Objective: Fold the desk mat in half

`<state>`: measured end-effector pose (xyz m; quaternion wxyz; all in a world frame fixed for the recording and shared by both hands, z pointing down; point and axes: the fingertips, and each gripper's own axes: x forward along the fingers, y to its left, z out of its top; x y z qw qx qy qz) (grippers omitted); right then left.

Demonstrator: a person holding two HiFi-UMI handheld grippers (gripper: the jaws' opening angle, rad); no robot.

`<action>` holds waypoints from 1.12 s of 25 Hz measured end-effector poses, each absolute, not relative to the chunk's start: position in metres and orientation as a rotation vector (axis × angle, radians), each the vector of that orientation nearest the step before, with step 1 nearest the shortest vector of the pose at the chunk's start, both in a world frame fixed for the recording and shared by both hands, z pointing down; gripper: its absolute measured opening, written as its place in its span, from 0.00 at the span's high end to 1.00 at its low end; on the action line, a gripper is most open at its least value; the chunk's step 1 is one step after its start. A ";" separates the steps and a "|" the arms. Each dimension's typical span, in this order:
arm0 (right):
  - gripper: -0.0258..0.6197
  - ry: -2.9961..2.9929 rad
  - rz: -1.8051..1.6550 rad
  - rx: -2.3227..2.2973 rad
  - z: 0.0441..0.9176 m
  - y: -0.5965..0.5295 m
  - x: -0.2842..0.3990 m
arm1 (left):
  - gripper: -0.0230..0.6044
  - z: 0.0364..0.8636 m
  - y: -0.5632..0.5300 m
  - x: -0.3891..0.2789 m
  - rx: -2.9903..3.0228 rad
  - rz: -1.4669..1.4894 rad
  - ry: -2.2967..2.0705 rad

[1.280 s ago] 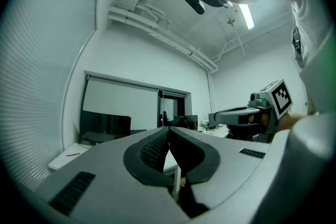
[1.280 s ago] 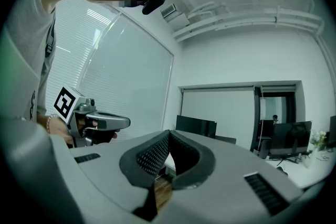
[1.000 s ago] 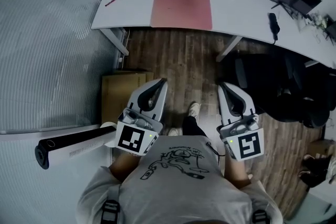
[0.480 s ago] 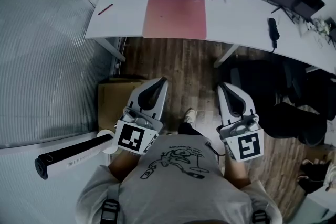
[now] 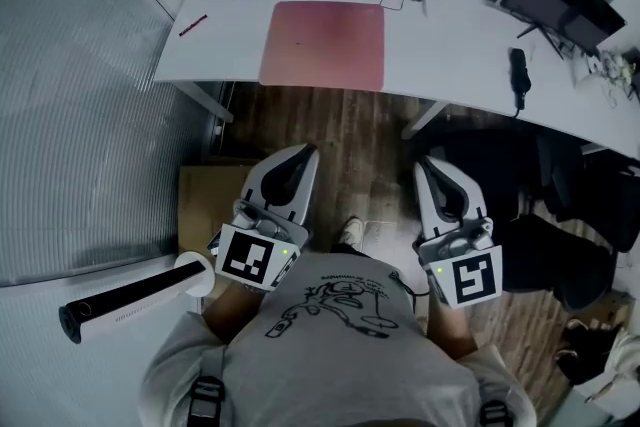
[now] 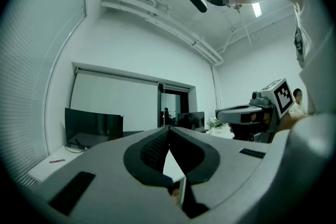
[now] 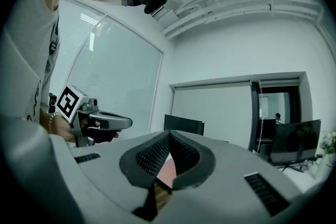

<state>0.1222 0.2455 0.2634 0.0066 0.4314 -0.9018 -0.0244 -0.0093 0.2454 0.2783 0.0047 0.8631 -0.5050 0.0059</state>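
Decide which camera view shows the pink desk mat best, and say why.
The head view: the whole desk mat lies flat on the white desk, every edge visible. The right gripper view catches only a pink sliver beyond its closed jaws. The left gripper view shows none of it.

The person is wearing a grey T-shirt (image 5: 340,370) with a black drawing (image 5: 325,308); the pale left gripper (image 5: 304,153) and right gripper (image 5: 424,163) are bearing black-and-white marker cubes (image 5: 248,258).

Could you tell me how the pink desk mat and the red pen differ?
The desk mat is a broad rectangle at the front edge of the white desk; the pen is a thin stick lying slantwise to its left. The mat is pale pink, the pen deeper red. Both lie flat on it.
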 end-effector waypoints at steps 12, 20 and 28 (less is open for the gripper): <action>0.95 -2.827 -0.036 1.308 0.276 0.194 0.147 | 0.93 0.290 0.199 0.012 2.650 0.042 -1.630; 0.95 -2.816 -0.043 1.304 0.282 0.160 0.141 | 0.93 0.297 0.162 0.006 2.642 0.025 -1.633; 0.95 -2.813 -0.064 1.294 0.275 0.104 0.117 | 0.93 0.292 0.107 -0.015 2.646 0.001 -1.622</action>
